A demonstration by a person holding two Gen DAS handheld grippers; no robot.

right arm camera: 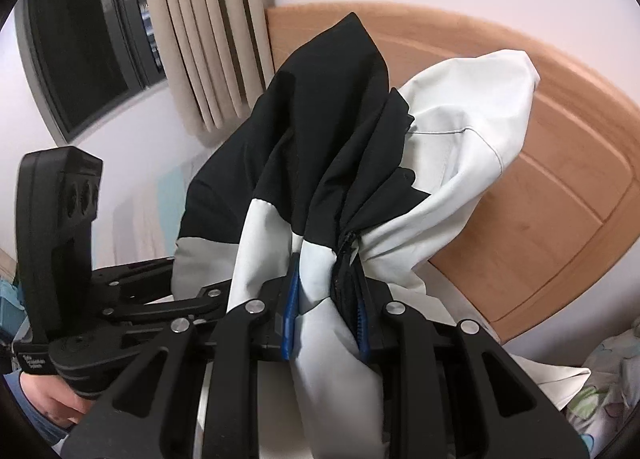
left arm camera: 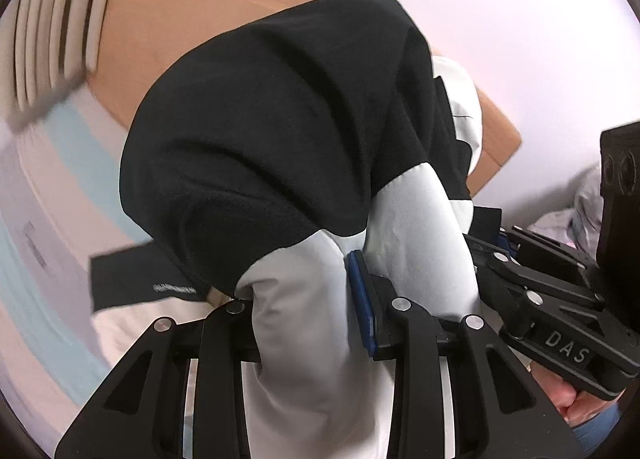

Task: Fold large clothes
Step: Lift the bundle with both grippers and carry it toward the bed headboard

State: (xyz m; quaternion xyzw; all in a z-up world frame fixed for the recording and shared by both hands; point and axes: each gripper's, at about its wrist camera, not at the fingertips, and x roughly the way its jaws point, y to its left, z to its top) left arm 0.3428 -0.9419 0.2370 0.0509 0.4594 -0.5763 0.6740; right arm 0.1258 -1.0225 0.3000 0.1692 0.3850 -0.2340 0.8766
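Note:
A black and white jacket (left arm camera: 260,131) hangs bunched in the air between both grippers. My left gripper (left arm camera: 304,299) is shut on a thick fold of its white cloth, with a blue pad (left arm camera: 362,299) showing on the right finger. My right gripper (right arm camera: 326,311) is shut on a gathered bundle of white and black cloth with the zipper (right arm camera: 346,259) in it. In the left wrist view the right gripper (left arm camera: 492,247) sits close at the right, its tips buried in the jacket. In the right wrist view the jacket (right arm camera: 320,131) billows upward, and the left gripper's body (right arm camera: 120,299) lies at the lower left.
A wooden headboard (right arm camera: 560,199) stands behind the jacket against a pale wall. Beige curtains (right arm camera: 200,39) and a dark window (right arm camera: 80,59) are at the left. A bed sheet (left arm camera: 48,259) with pale blue and pink stripes lies below. A person's hand (left arm camera: 576,403) holds the right gripper.

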